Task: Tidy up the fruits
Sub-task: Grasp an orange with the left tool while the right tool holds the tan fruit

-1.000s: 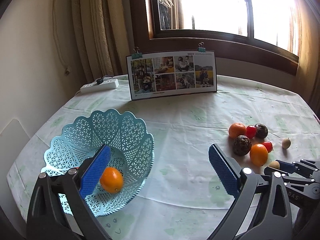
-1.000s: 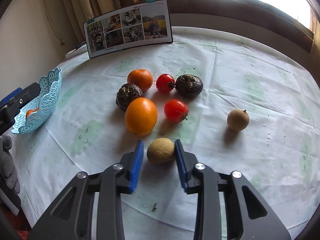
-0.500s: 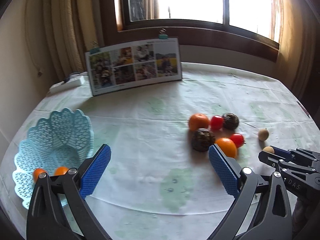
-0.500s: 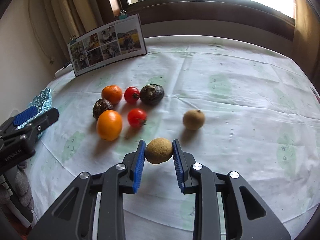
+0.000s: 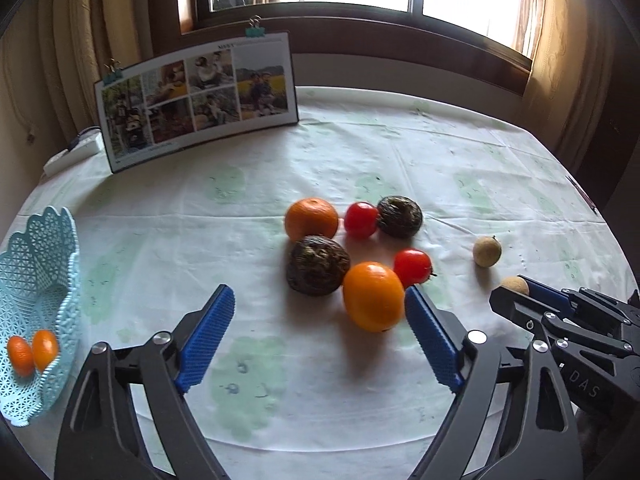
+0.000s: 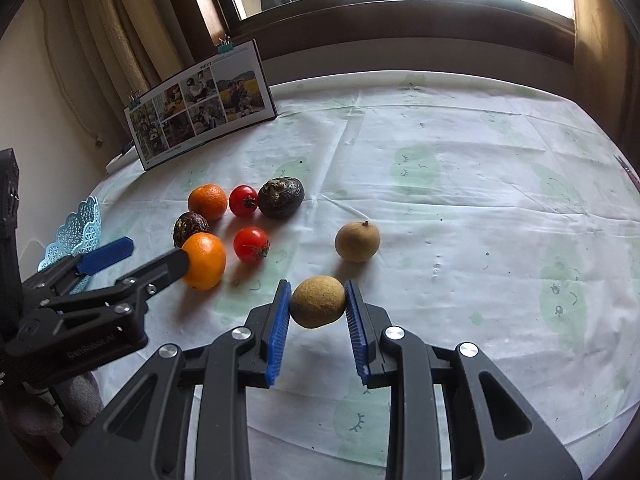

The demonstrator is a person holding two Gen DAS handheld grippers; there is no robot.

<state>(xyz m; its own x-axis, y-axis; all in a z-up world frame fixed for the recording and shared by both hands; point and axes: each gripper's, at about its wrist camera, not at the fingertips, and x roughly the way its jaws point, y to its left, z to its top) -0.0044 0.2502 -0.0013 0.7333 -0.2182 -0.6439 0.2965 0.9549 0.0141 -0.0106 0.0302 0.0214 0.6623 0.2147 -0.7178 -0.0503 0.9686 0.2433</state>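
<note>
Tan longan (image 6: pixel 318 306) is sitting clamped across its middle in right gripper (image 6: pixel 317 318), lifted off the tablecloth (image 6: pixel 460 208); looks light, thin-shelled, needing a gentle squeeze, while left gripper (image 5: pixel 320 334) is gaping wide near big orange (image 5: pixel 373 296).

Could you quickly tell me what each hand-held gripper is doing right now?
Left hand-held gripper: open, empty.
Right hand-held gripper: shut on a tan fruit.

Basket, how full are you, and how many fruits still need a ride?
Two small orange fruits already lie in the blue basket. The right gripper holds a tan fruit. Seven stay on the tablecloth; the open left gripper nears the big orange.
</note>
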